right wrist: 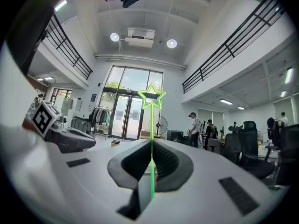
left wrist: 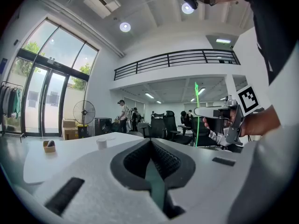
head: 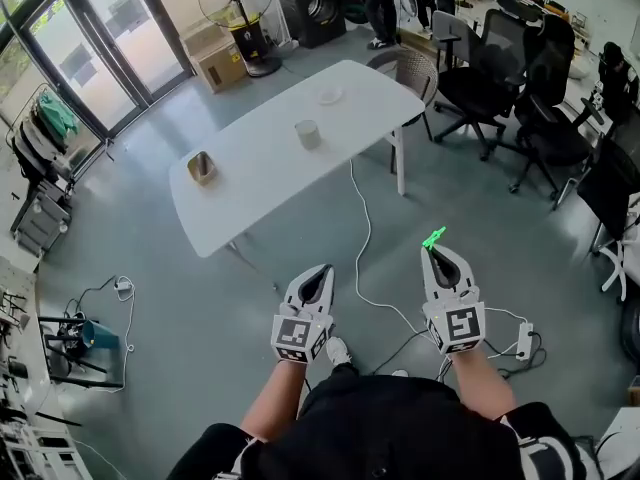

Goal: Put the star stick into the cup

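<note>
The green star stick (head: pixel 434 237) is pinched upright between the jaws of my right gripper (head: pixel 438 253), which is shut on it; its star head (right wrist: pixel 152 97) stands above the jaw tips (right wrist: pixel 151 142). A pale cup (head: pixel 308 133) stands near the middle of the white table (head: pixel 262 183), well ahead of both grippers and apart from them. My left gripper (head: pixel 321 271) is shut with nothing in it, held beside the right one over the floor. In the left gripper view the cup (left wrist: pixel 102 143) shows small on the table, with the stick (left wrist: pixel 196 118) off to the right.
A small wooden box (head: pixel 201 167) sits at the table's left end and a flat white dish (head: pixel 331 96) at its far end. A white cable (head: pixel 366 258) runs across the floor. Office chairs (head: pixel 520 78) crowd the right, a fan (head: pixel 238 8) the back.
</note>
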### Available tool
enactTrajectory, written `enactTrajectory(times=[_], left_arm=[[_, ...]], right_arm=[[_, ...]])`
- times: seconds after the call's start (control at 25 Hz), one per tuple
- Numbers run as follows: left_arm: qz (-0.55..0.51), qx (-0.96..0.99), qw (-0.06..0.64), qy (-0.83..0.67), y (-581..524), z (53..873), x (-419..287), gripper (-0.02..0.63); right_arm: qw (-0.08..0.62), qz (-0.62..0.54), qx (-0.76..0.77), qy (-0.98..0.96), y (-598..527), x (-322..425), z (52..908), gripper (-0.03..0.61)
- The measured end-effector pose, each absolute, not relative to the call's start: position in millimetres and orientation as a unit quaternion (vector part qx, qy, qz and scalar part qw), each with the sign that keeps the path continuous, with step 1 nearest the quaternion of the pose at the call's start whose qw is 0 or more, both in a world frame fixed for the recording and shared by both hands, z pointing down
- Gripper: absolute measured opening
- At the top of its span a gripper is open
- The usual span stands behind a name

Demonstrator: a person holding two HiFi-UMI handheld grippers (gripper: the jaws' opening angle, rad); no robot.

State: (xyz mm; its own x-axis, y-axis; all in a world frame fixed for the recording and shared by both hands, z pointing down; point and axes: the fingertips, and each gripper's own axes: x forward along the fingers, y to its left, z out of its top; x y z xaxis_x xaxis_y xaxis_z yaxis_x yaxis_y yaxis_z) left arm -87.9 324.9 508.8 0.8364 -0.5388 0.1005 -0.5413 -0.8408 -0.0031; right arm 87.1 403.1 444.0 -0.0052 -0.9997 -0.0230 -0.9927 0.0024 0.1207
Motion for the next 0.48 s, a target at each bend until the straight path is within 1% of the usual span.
enactTrajectory(times=[0.16, 0.48], left_arm=[[0.048, 0.958, 0.014, -0.282, 308, 509, -96, 0.012], [0.038, 0.961, 0.011, -0.272, 257, 502, -127, 0.012]], right_arm=[[0.009, -0.046, 0.708, -0.704, 385, 85, 439, 0.012], [0.005, -0.057, 0.707, -0.705, 324, 47, 427, 0.012]])
